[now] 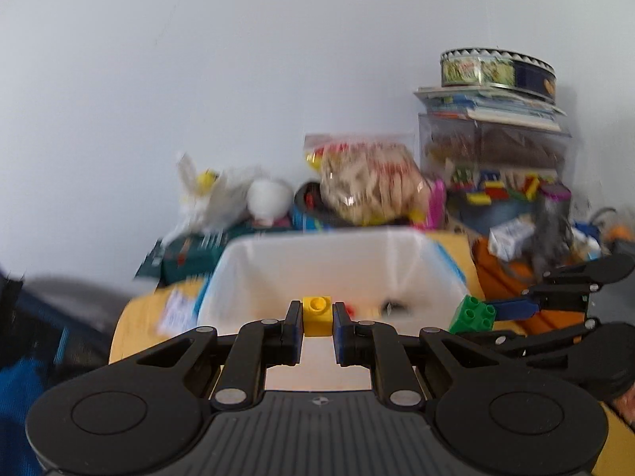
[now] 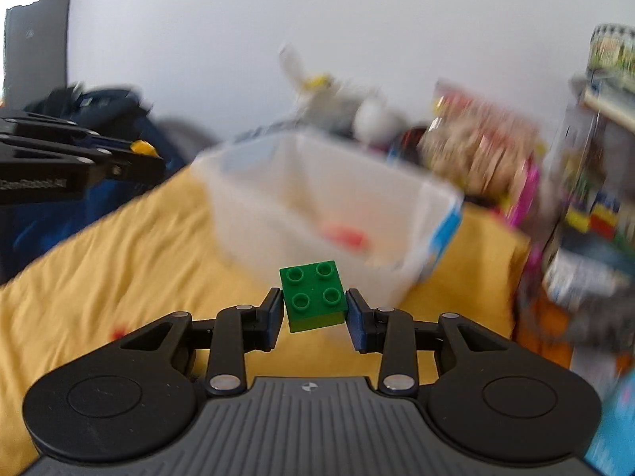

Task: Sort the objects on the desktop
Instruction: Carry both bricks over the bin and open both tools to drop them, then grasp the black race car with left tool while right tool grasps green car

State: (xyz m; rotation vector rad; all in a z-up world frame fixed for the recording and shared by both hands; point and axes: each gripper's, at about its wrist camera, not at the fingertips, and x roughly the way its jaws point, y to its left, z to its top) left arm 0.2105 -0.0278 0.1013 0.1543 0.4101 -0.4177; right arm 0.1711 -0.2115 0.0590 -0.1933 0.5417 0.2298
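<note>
Straight ahead of both hands sits the white bin (image 1: pixel 337 261), slightly nearer the left gripper (image 1: pixel 317 317), clamped on a yellow brick (image 1: pixel 316 315); the right gripper (image 2: pixel 313 309) pinches a green brick (image 2: pixel 313 301).

Looks like a home, prob. a kid's room or playroom: yellow cloth (image 2: pixel 119 246) over the table, toy bricks in clear box (image 1: pixel 496 158), cookie tin (image 1: pixel 496 69) on books (image 1: pixel 488 105), snack bag (image 1: pixel 369 182), white bin (image 1: pixel 337 261).
</note>
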